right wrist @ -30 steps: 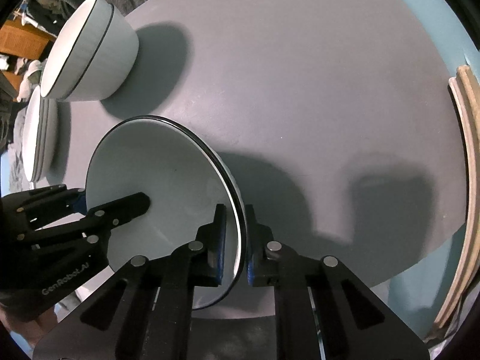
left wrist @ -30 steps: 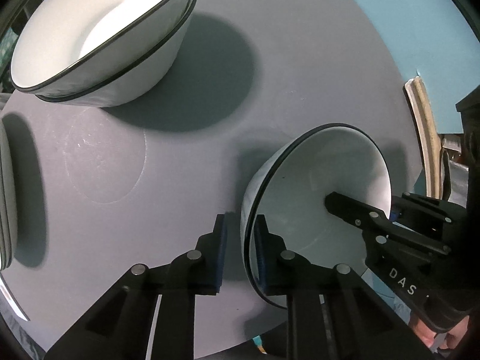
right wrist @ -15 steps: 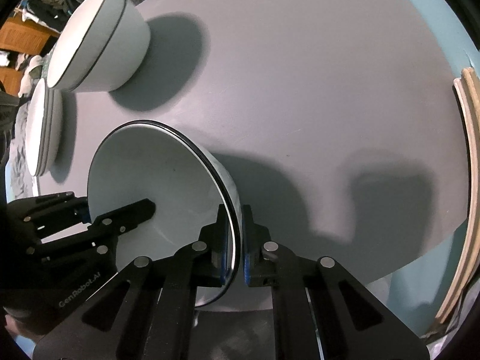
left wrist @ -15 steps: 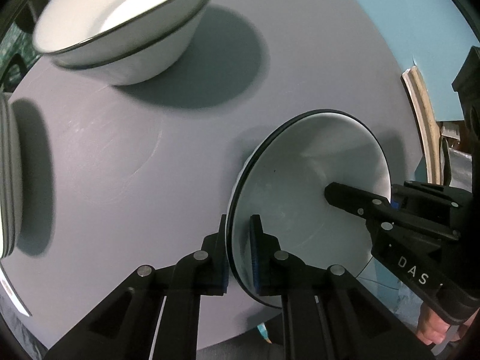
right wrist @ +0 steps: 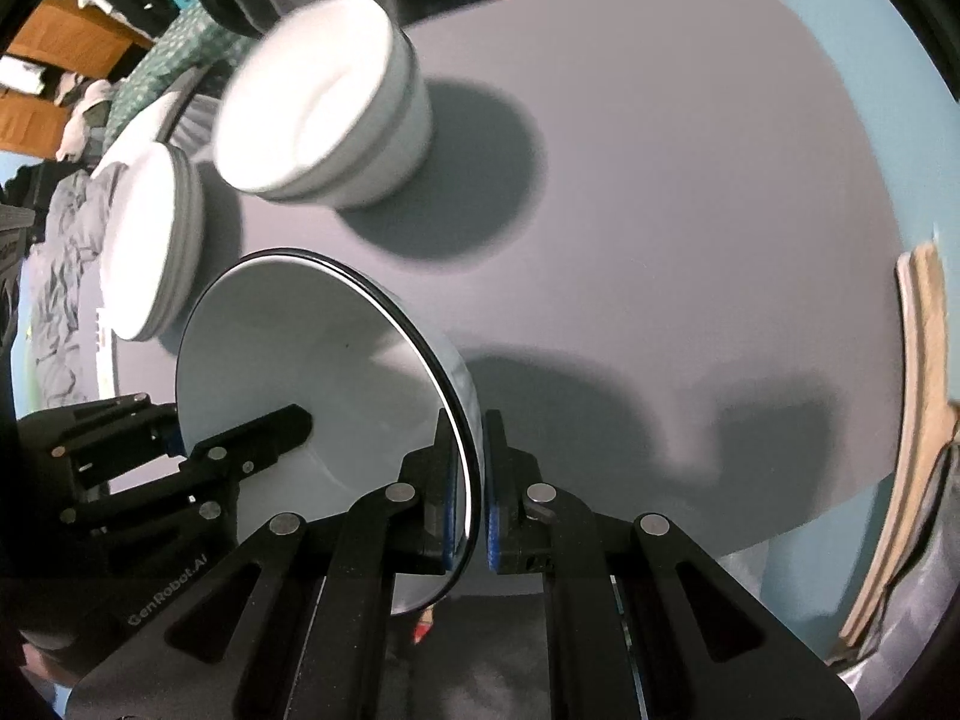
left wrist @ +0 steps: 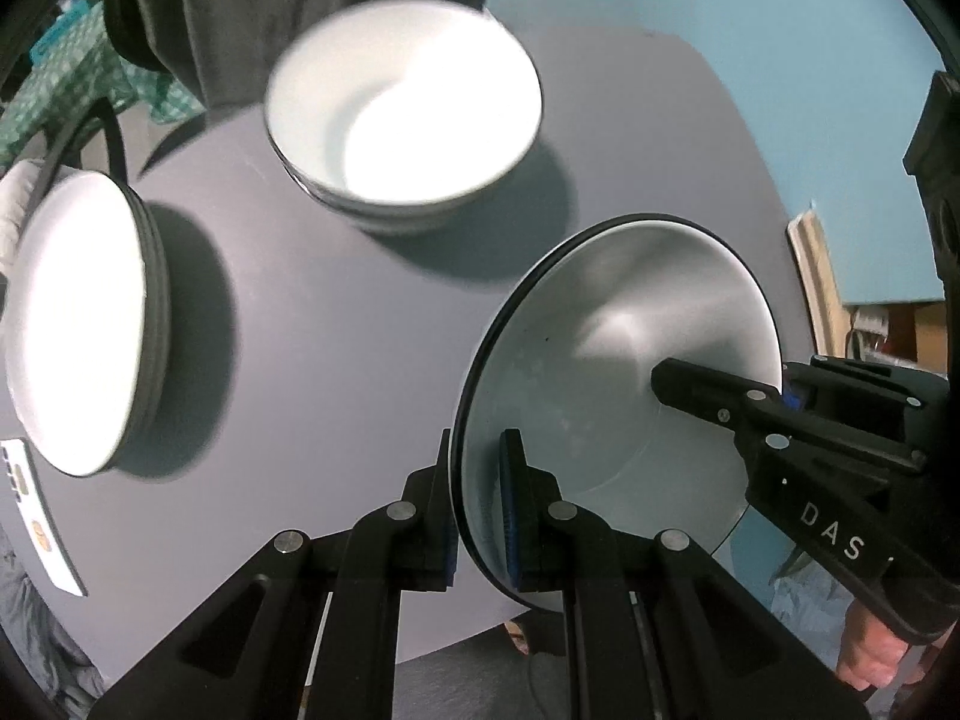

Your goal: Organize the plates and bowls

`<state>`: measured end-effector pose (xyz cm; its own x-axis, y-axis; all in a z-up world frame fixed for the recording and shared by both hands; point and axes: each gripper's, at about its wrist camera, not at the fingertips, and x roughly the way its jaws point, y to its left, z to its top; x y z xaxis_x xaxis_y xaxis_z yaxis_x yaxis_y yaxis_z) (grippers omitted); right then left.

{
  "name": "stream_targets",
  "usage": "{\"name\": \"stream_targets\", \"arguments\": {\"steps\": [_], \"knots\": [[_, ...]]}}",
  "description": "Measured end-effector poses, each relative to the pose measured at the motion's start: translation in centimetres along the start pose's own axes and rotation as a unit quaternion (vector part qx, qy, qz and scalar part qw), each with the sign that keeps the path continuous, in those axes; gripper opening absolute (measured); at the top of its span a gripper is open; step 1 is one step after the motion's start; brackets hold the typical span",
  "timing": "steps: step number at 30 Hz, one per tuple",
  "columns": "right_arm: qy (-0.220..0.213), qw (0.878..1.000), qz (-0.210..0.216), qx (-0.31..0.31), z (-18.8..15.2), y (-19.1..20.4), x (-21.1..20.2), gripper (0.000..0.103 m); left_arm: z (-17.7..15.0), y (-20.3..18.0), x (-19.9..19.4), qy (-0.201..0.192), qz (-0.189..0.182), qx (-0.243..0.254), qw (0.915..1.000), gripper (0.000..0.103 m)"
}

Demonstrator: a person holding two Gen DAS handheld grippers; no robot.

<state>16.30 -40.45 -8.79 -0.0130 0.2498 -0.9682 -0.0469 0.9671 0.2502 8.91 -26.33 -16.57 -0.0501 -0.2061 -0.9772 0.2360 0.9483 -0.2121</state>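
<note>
Round grey table (left wrist: 336, 360) on blue floor (left wrist: 750, 48) — wooden boards (right wrist: 924, 420) beside it.

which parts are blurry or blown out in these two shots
Left wrist view: the stacked bowls are motion-smeared and blown out white inside, the plate stack also glares, while the held bowl and left claw stay sharp. Right wrist view: the same stacked bowls smear and overexpose; hard shadows fall on the grey table; fisheye bends its edge.

Glossy white ceramic-looking bowl (left wrist: 618, 372) above a smooth matt grey table (left wrist: 336, 348).
</note>
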Motion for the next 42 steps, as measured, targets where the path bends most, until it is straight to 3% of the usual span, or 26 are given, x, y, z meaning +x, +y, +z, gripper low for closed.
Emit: {"name": "stream_targets", "arguments": {"steps": [8, 17, 26, 42], "knots": [[-0.021, 0.999, 0.009, -0.031, -1.7, 2.1, 2.1, 0.007, 3.9, 1.6, -3.2, -0.038, 0.016, -0.007, 0.9991, 0.011], [-0.029, 0.998, 0.007, -0.062, 2.0, 4.9, 2.3, 0.007, 7.4, 4.6, -5.1, -0.059, 0.034, -0.027, 0.9973, 0.011], [-0.007, 0.997, 0.008, -0.073, 5.6, 5.7, 3.1, 0.007, 9.9, 7.0, -4.2, -0.052, 0.044, -0.050, 0.9965, 0.011], [0.029, 0.997, 0.006, -0.072, 8.2, 5.3, 5.6, 0.007, 11.9, 7.7, -2.8, -0.026, 0.058, -0.058, 0.9963, 0.012]]}}
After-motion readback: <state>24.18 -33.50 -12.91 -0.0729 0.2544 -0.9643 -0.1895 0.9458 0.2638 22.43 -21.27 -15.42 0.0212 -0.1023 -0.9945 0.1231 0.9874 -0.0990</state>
